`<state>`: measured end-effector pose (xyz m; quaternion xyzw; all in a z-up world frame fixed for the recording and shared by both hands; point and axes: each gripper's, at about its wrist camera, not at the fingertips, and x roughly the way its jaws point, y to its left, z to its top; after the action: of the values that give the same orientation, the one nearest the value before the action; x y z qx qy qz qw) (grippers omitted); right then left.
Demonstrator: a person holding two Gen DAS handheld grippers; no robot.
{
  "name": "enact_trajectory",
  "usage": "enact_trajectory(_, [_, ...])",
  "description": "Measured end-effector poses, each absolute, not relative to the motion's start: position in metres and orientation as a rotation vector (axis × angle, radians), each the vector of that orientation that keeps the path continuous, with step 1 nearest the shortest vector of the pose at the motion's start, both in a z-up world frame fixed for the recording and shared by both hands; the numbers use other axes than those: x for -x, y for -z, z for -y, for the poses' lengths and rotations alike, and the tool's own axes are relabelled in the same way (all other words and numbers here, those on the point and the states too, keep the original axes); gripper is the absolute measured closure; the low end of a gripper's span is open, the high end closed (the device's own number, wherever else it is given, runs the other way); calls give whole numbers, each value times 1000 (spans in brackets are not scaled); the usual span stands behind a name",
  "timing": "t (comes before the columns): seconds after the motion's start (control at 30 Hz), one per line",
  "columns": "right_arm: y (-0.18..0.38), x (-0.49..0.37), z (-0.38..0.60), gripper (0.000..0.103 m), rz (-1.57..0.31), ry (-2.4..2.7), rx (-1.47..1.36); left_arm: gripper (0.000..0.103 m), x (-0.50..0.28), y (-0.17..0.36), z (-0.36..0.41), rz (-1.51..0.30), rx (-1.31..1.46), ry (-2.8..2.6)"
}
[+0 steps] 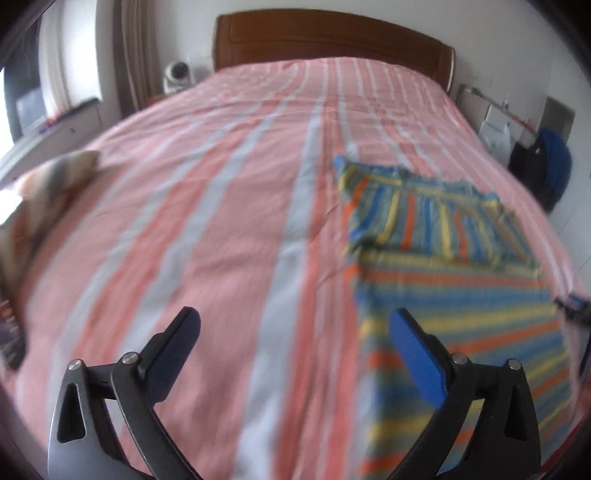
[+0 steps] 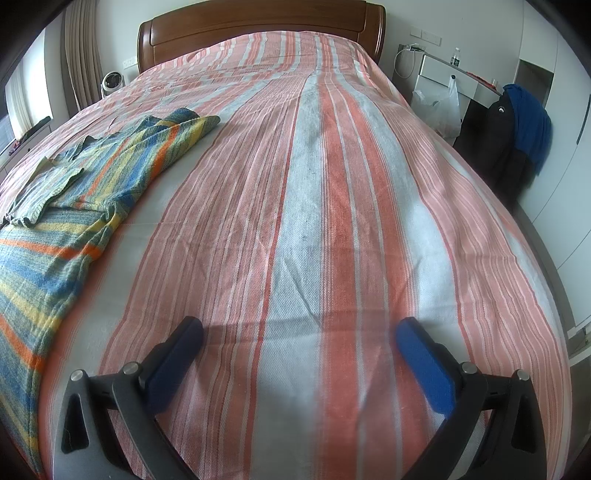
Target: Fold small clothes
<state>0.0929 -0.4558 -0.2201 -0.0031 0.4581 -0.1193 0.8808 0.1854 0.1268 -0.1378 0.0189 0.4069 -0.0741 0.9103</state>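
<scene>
So both grippers, left gripper (image 1: 294,334) and right gripper (image 2: 299,341), are spread wide and empty over bare bedspread (image 2: 332,221); striped garment (image 1: 443,266) alongside, headboard (image 2: 258,26) far off.

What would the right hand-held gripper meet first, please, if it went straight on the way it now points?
Most likely the bare striped bedspread: the open right hand-held gripper points down at it, and the striped garment lies off to the side.

Both grippers empty, jaws wide apart.
Left gripper (image 1: 295,328) and right gripper (image 2: 299,334) angled downward, blue pads (image 2: 424,369) spread, nothing between them.
</scene>
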Motion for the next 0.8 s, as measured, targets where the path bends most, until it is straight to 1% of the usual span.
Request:
enact_trajectory(0.13, [220,-93,456,0,-954,249,7,1,-163,167,-131,-869,-89,106])
enact_trajectory(0.27, [220,-93,456,0,-955,249,7,0,-155,204,-143,-901,-28,87])
enact_trajectory(0.33, [220,-93,456,0,-954,249,6,0,-151,205,-147,-865,-5,93])
enact_trajectory(0.8, [220,-93,456,0,-954,248,6,0,-148,211,-152,-831,26,125])
